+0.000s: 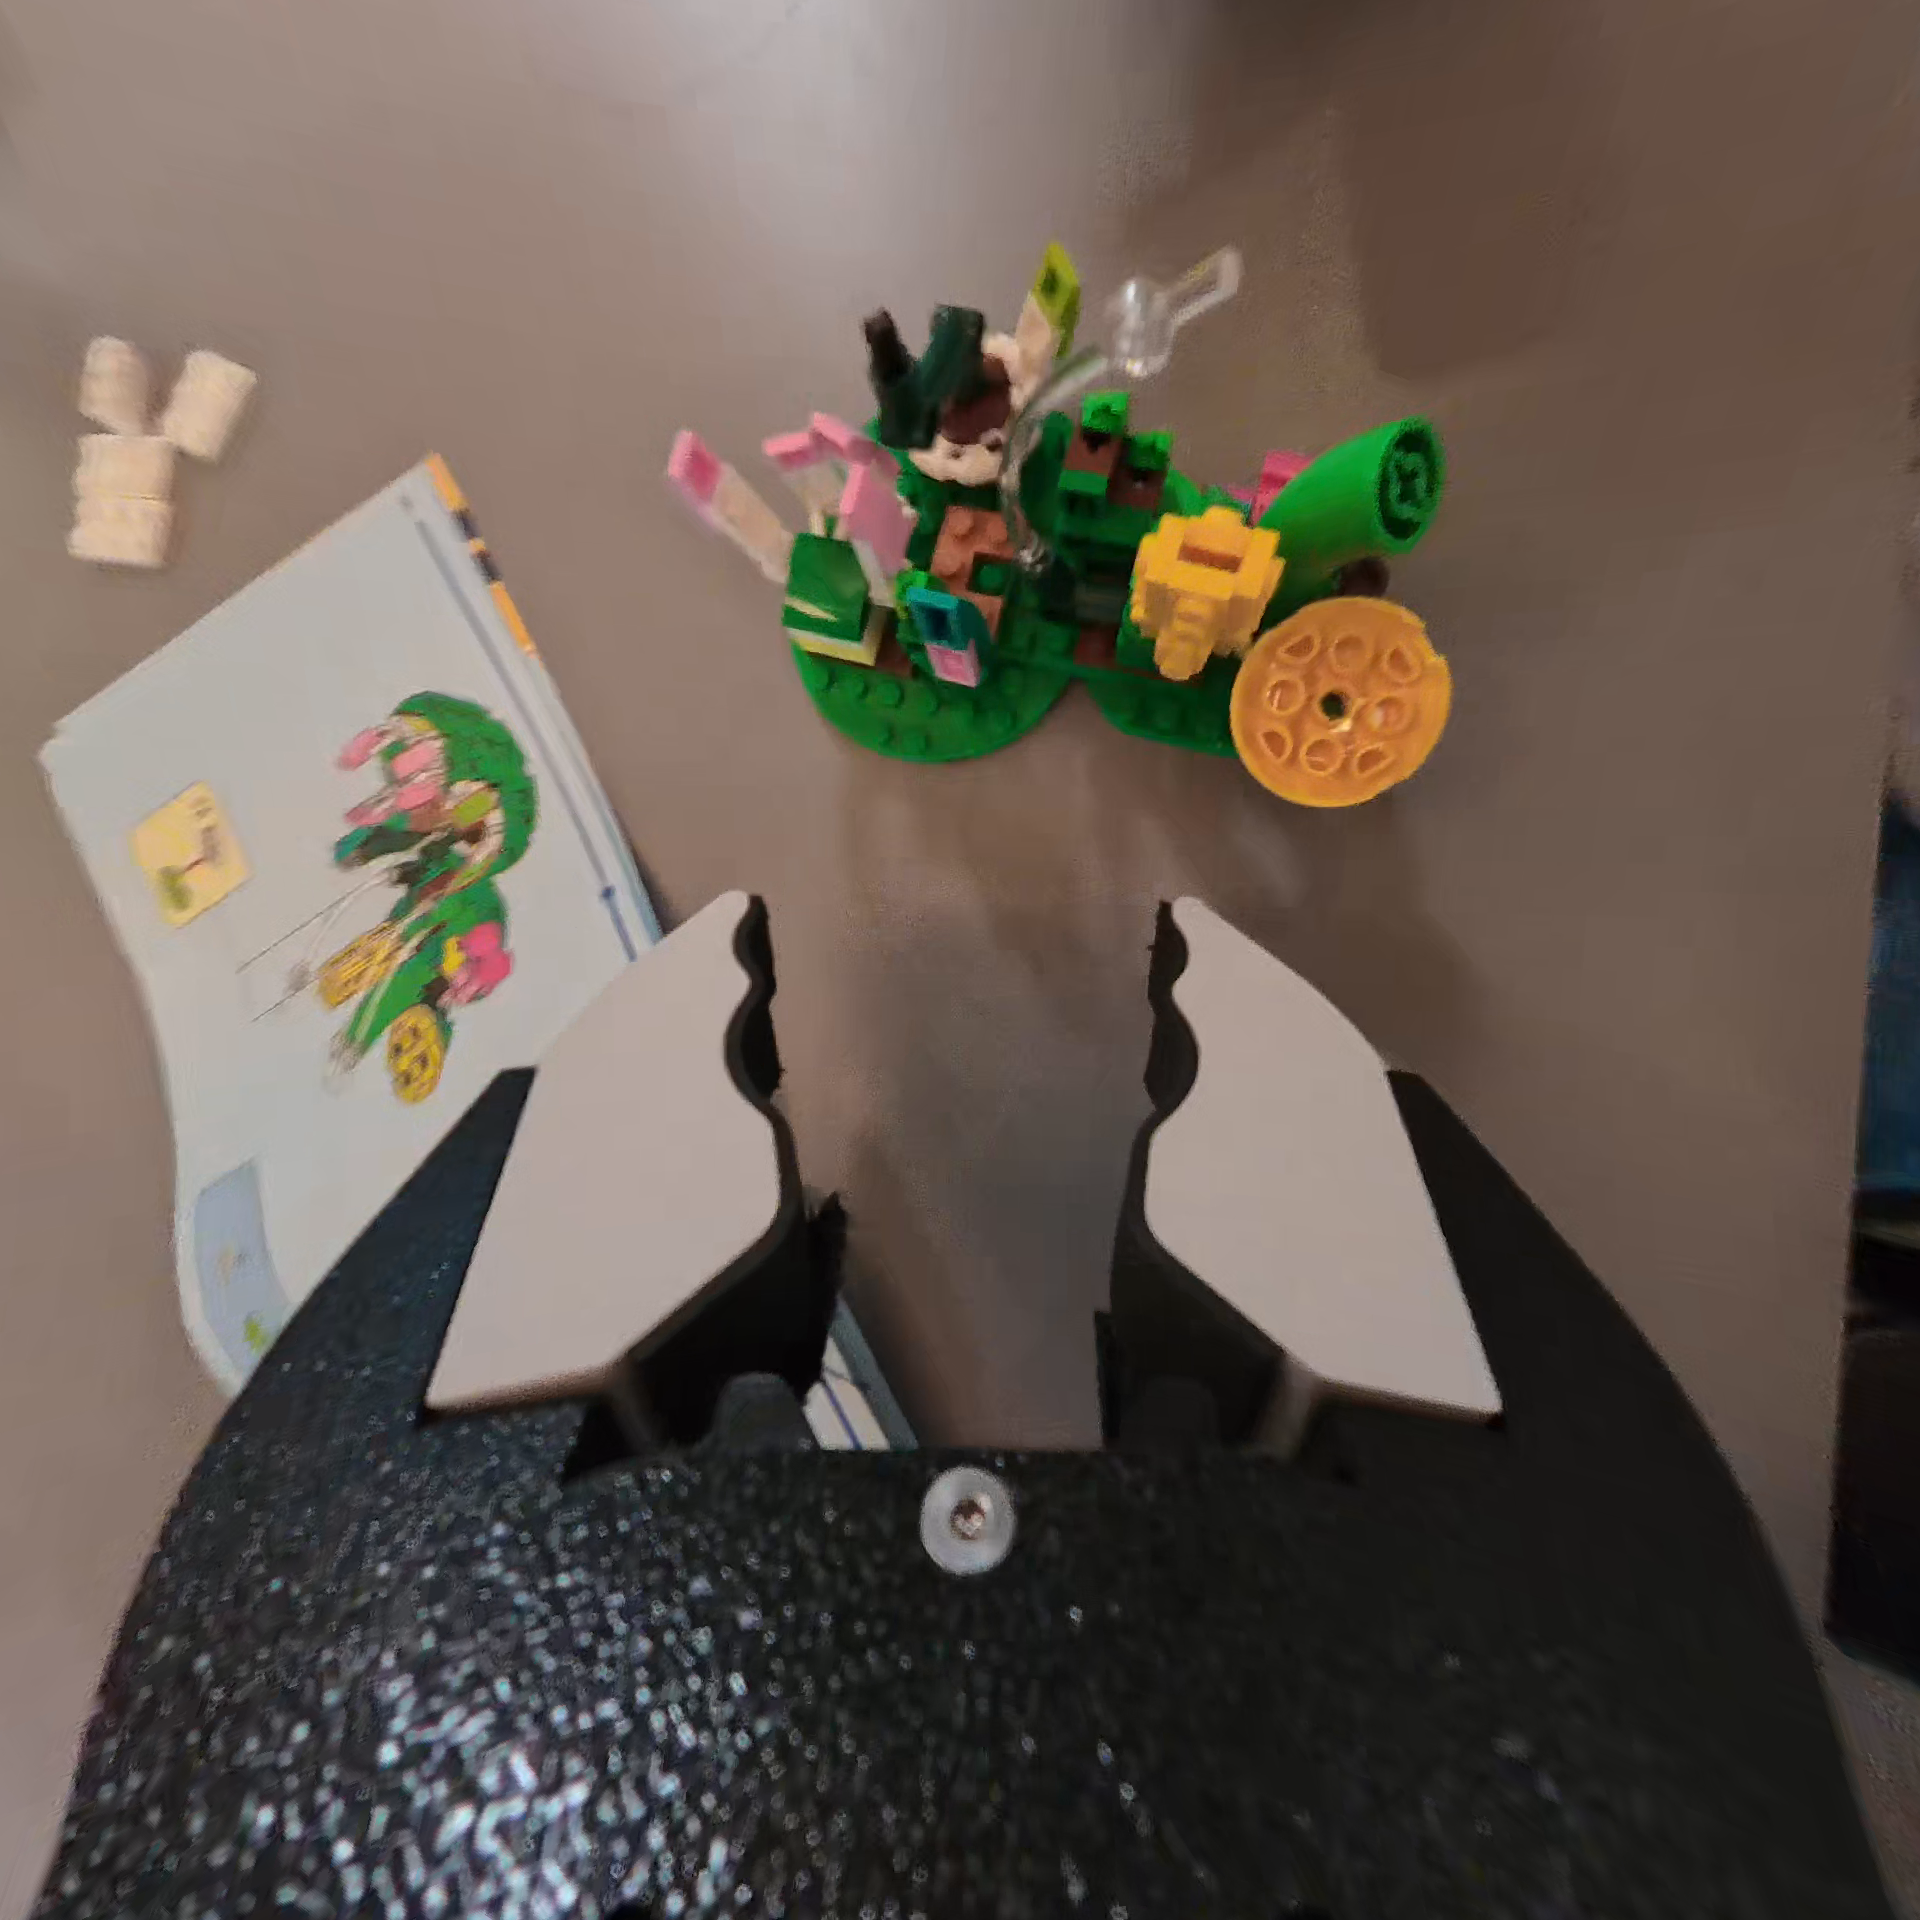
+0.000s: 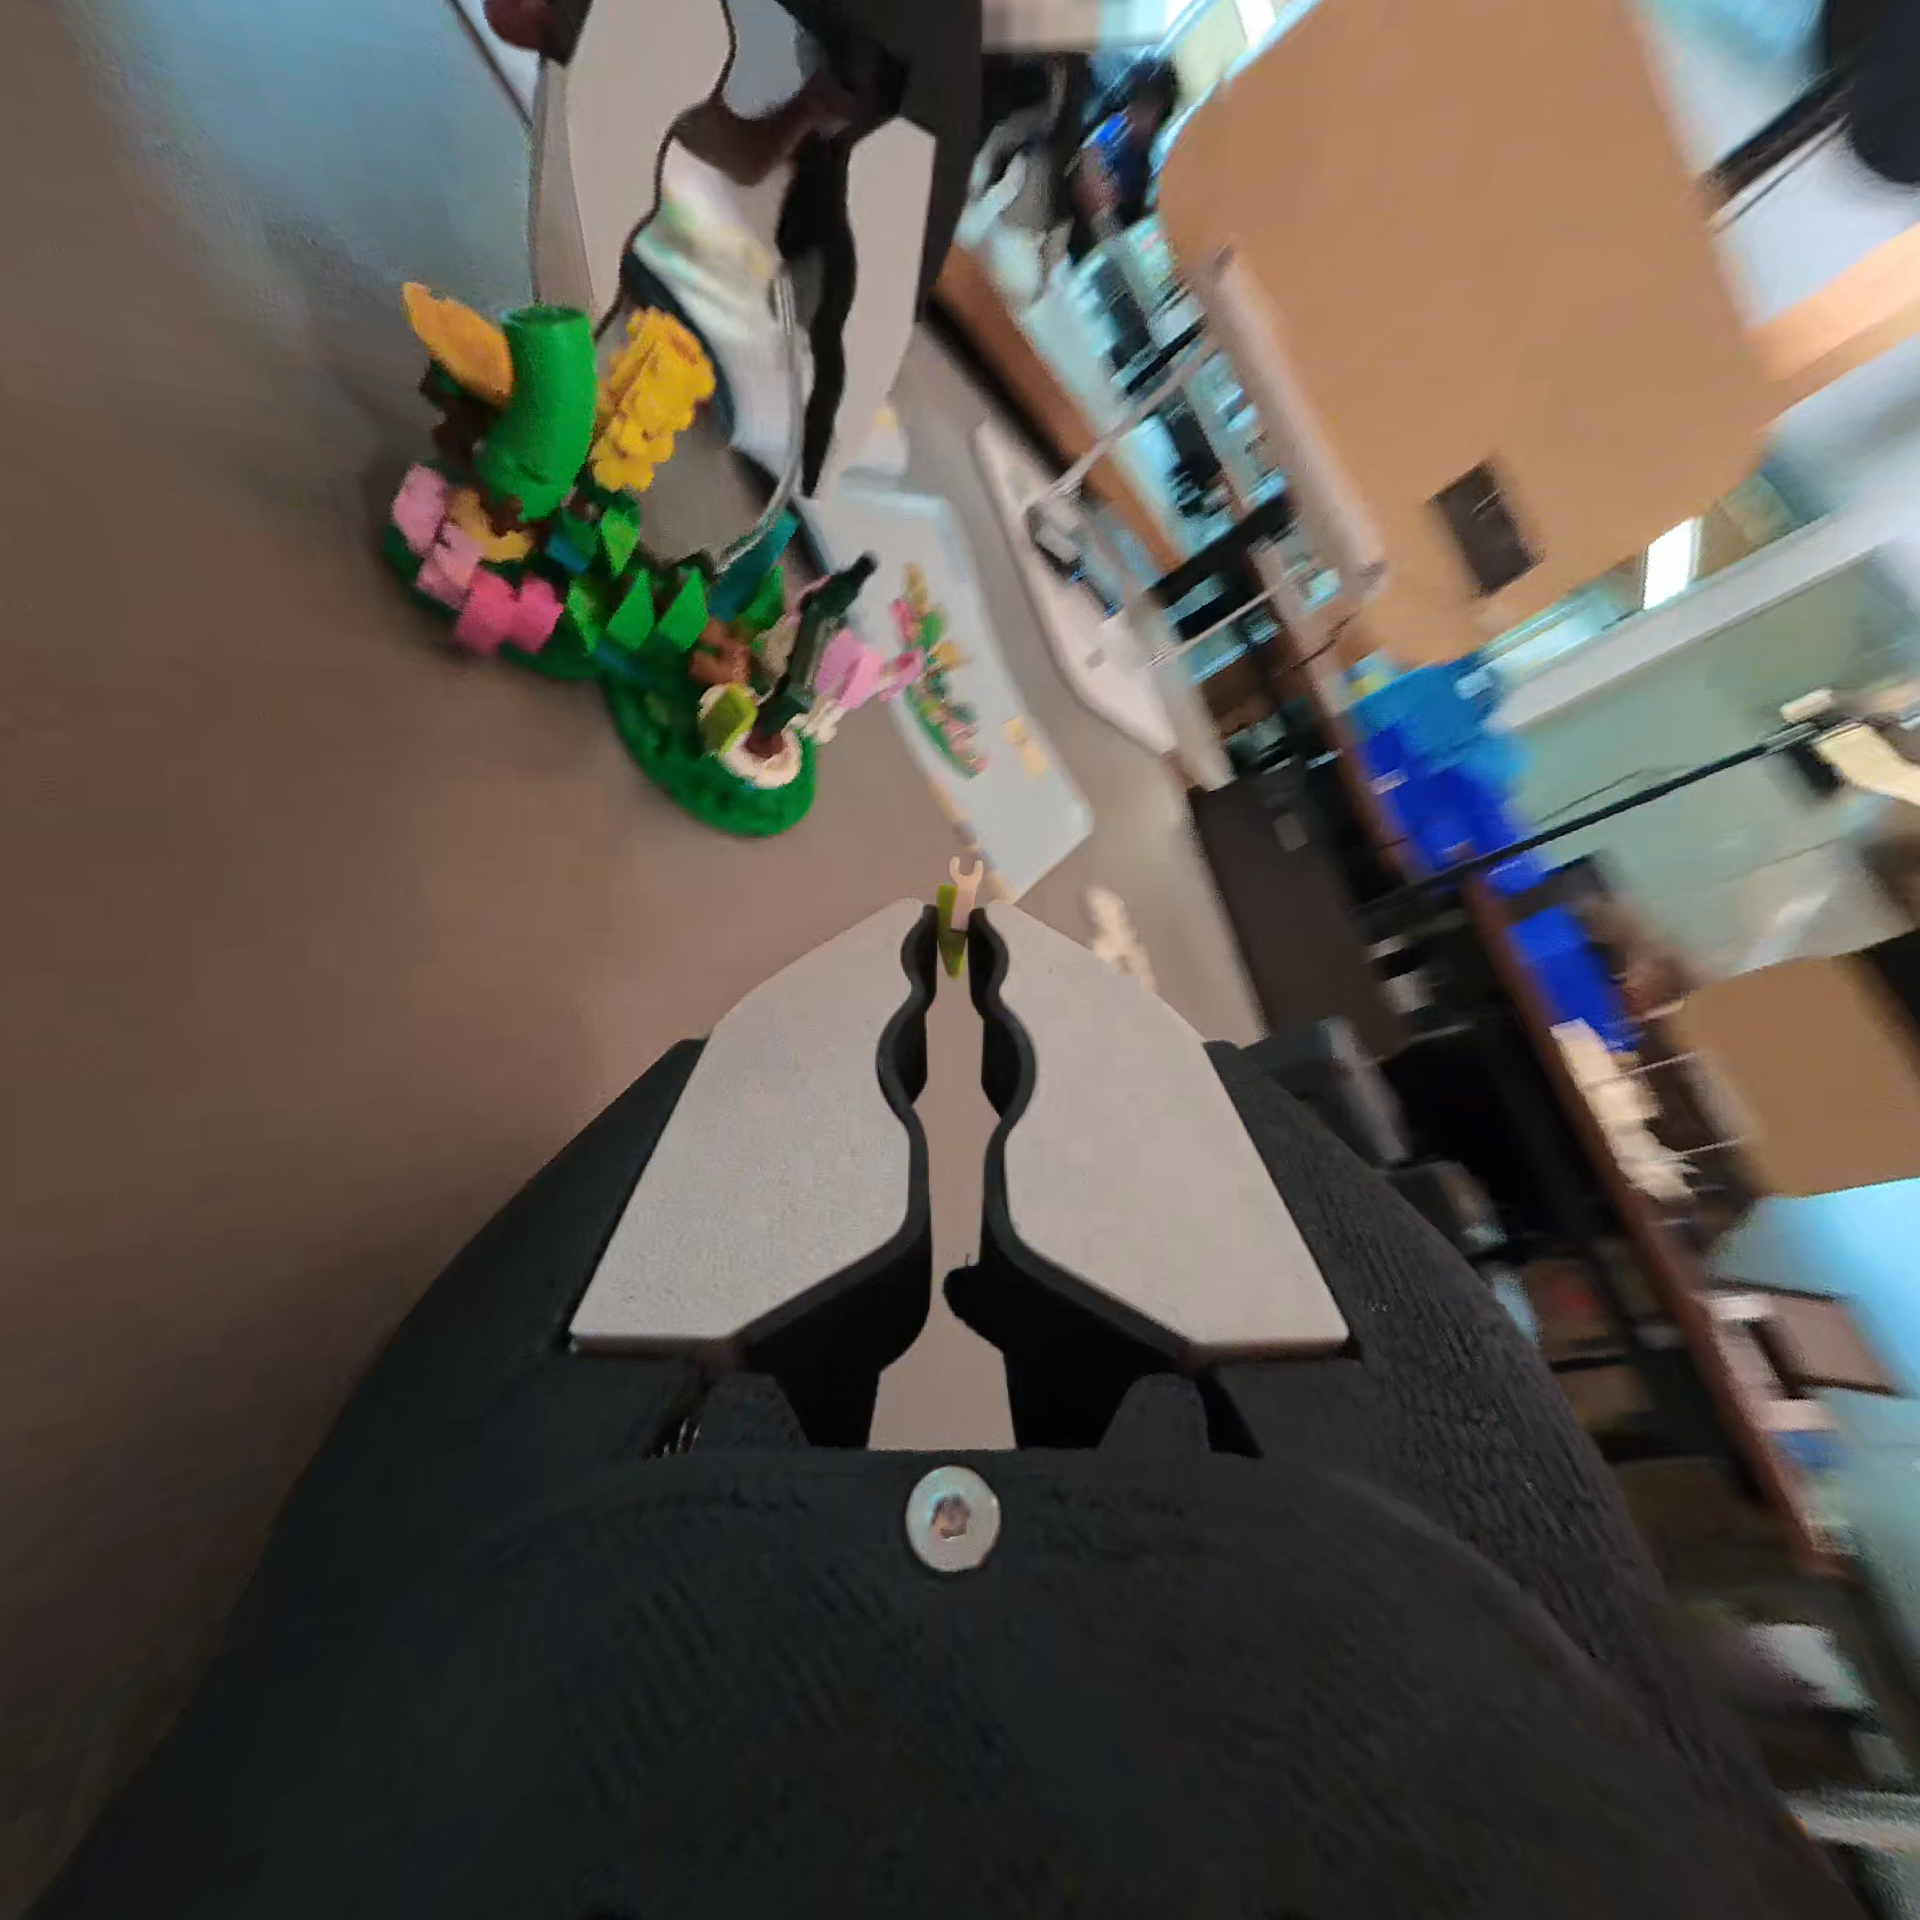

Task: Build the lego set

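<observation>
left wrist view: the left gripper (image 1: pixel 961 925) hangs above the grey table (image 1: pixel 520 208), jaws spread wide, nothing between them. the lego model (image 1: pixel 1081 582), on green round plates, stands at 12 o'clock from the fingertips, well apart. its yellow wheel disc (image 1: pixel 1340 701) sits at the model's 4 o'clock edge. the open instruction booklet (image 1: pixel 343 862) lies at 9 o'clock. three cream cylinders (image 1: pixel 145 447) lie at 10 o'clock, near the booklet.

right wrist view: the right gripper (image 2: pixel 951 920) is closed to a narrow gap, pinching a small lime-green piece (image 2: pixel 950 940) at the tips. the model stands at 11 o'clock, apart. heavy blur; background unreadable.
</observation>
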A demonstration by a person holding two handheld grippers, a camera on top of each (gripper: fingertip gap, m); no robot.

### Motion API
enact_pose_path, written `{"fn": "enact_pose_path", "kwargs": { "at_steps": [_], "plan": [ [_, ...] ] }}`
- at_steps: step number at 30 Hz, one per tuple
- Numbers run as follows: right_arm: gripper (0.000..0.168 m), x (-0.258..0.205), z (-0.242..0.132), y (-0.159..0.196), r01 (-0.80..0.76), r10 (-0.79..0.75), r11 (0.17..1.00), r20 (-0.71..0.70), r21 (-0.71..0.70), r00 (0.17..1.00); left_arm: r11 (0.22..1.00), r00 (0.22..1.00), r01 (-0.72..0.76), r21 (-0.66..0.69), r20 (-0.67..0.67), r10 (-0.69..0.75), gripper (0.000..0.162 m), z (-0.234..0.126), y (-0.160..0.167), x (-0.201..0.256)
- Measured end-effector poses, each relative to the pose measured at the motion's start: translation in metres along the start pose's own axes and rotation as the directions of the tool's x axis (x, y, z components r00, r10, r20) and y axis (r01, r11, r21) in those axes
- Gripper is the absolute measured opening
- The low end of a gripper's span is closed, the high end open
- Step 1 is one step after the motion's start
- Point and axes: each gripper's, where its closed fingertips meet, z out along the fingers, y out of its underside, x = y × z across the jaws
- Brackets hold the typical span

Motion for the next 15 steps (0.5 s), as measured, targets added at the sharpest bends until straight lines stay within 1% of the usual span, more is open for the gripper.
{"fn": "enact_pose_path", "kwargs": {
  "at_steps": [2,5,6,7,8,10,11,15],
  "plan": [
    [0.004,0.006,-0.003,-0.010,0.123,-0.117,0.991,-0.123,0.049,0.986,0.994,0.995,0.036,0.100,0.087,-0.045,0.066,-0.020,-0.015,-0.002],
    [0.003,0.011,-0.010,-0.021,0.295,-0.258,0.952,-0.299,0.085,0.919,0.951,0.963,0.088,0.295,0.220,-0.157,0.059,-0.052,-0.056,0.006],
    [0.004,0.010,-0.010,-0.022,0.346,-0.305,0.935,-0.326,0.076,0.895,0.931,0.934,0.096,0.352,0.293,-0.207,0.054,-0.061,-0.071,0.006],
    [0.004,0.009,-0.011,-0.024,0.389,-0.344,0.919,-0.352,0.065,0.871,0.914,0.892,0.088,0.395,0.378,-0.249,0.044,-0.069,-0.084,0.006],
    [0.004,0.009,-0.012,-0.026,0.420,-0.370,0.906,-0.373,0.059,0.851,0.904,0.856,0.073,0.421,0.438,-0.273,0.038,-0.072,-0.096,0.010],
    [0.004,0.007,-0.015,-0.030,0.452,-0.394,0.890,-0.397,0.059,0.829,0.893,0.824,0.076,0.444,0.477,-0.307,0.032,-0.064,-0.119,0.025],
    [0.004,0.006,-0.016,-0.032,0.466,-0.406,0.883,-0.405,0.060,0.820,0.890,0.814,0.084,0.448,0.484,-0.321,0.031,-0.055,-0.128,0.032],
    [0.003,-0.001,-0.019,-0.040,0.558,-0.485,0.828,-0.431,0.054,0.761,0.906,0.813,0.077,0.416,0.500,-0.299,0.027,-0.017,-0.155,0.047]
  ]
}}
